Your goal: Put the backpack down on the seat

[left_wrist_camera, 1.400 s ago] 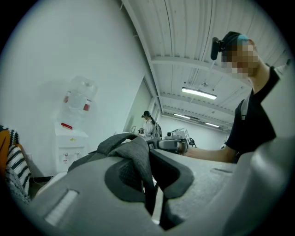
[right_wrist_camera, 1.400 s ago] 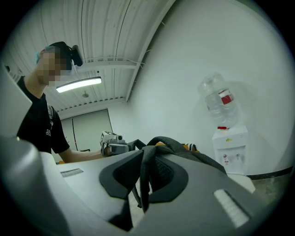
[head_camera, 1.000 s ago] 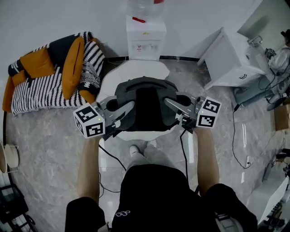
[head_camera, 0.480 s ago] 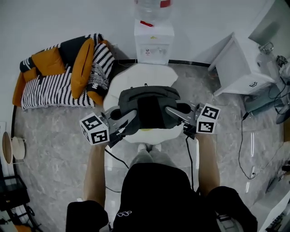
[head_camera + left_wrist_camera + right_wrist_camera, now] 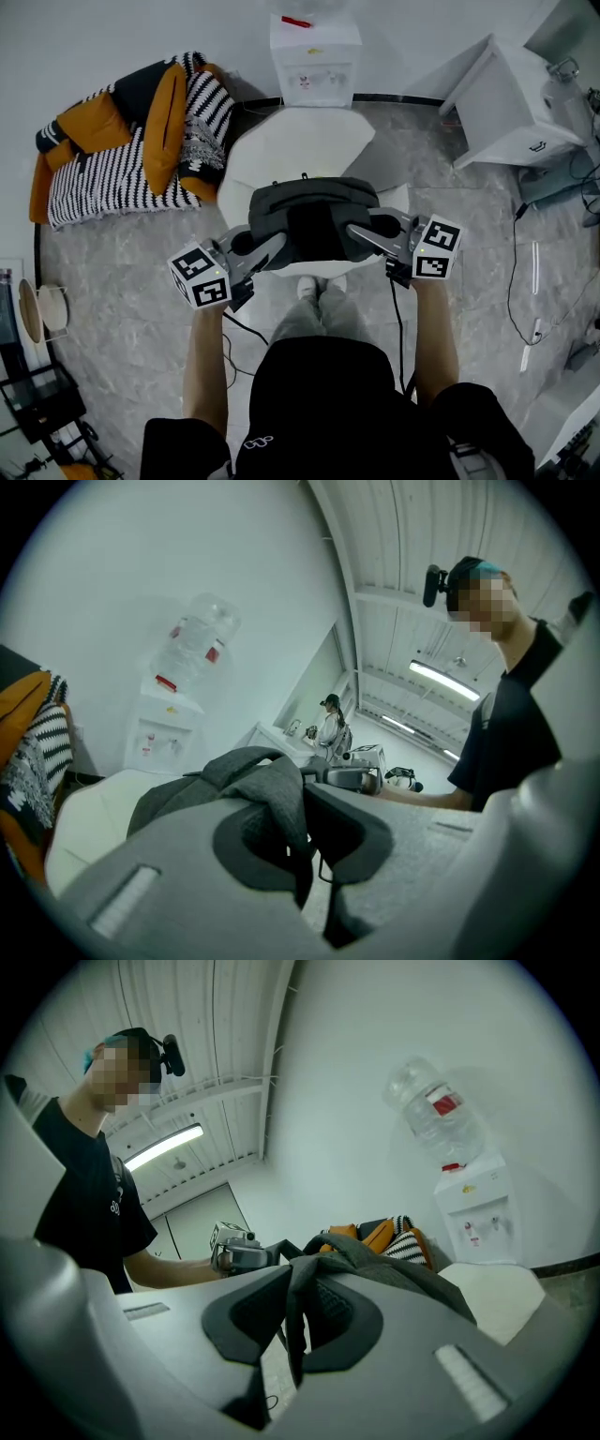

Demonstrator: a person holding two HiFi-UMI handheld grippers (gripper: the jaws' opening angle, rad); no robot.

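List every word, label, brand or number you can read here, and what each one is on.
No text here is legible.
Water dispenser: stickers on the front, too small to read.
Bottle: red label, blurred.
Black shirt: small white print, unreadable.
White cabinet: small dark mark, unreadable.

The left forearm (image 5: pixel 206 361) and right forearm (image 5: pixel 434 337) reach up from the lower frame, roughly parallel. The left gripper (image 5: pixel 270 247) sits centre-left and the right gripper (image 5: pixel 361 232) centre-right (marker cubes outward). Both angle inward, jaws pinched on folds of the backpack (image 5: pixel 314 211).
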